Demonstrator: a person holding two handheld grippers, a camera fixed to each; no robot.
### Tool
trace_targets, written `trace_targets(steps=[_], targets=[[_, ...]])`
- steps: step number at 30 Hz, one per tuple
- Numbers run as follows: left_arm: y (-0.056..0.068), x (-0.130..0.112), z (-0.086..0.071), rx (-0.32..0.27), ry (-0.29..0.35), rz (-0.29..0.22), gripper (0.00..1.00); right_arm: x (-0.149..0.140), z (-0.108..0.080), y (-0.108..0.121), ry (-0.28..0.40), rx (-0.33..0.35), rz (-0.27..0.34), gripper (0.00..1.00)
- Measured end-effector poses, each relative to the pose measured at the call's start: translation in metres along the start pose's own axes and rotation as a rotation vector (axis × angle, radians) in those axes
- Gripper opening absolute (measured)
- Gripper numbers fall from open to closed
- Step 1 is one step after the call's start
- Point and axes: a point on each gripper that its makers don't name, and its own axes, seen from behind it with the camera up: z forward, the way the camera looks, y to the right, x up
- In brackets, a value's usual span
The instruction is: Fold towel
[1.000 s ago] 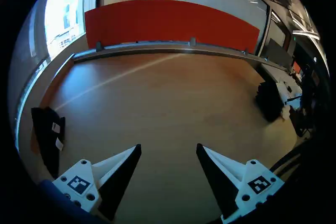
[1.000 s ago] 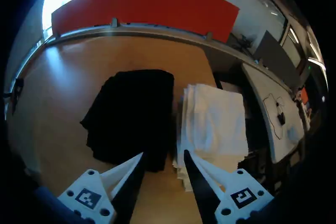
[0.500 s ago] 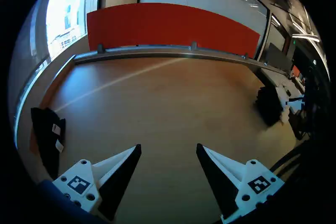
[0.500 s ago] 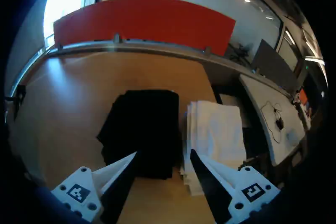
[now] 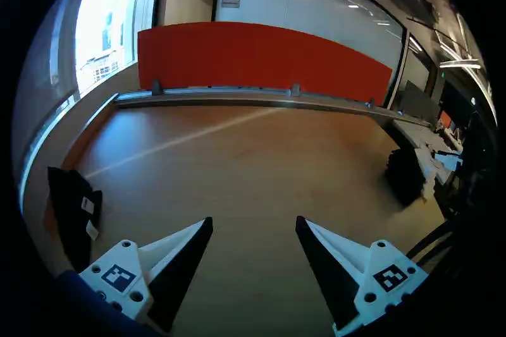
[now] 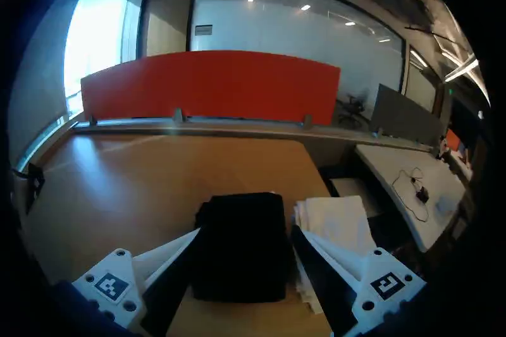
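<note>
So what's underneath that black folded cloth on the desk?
The black folded towel lies flat on the wooden tabletop, beside a white towel stack. Anything directly beneath it is covered and cannot be seen.

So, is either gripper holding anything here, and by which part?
Nothing is held: left gripper open over the table, right gripper open near the black towel.

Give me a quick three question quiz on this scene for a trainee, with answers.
1. True or false: the right gripper is shut on the black towel.
2. In the right gripper view, what lies right of the black towel? A white towel stack; B mug; C laptop.
3. Fill in: the panel at the far edge of the table is ___.
Key: 1 false, its fingers stand apart; 2 A; 3 red.
</note>
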Motion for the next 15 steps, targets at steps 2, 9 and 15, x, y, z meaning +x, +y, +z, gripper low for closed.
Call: trace_targets(steps=[2,9,15], targets=[[-0.002,0.006,0.001,0.002,0.018,-0.005,0.98,0.007,-0.002,-0.006,0.026,0.002,0.008,1.0],[-0.011,0.028,0.003,0.015,0.091,-0.015,0.97,0.038,-0.013,-0.025,0.133,0.0,0.02,1.0],[-0.02,0.049,0.003,0.039,0.16,0.001,0.97,0.068,-0.021,-0.049,0.217,0.001,0.015,1.0]])
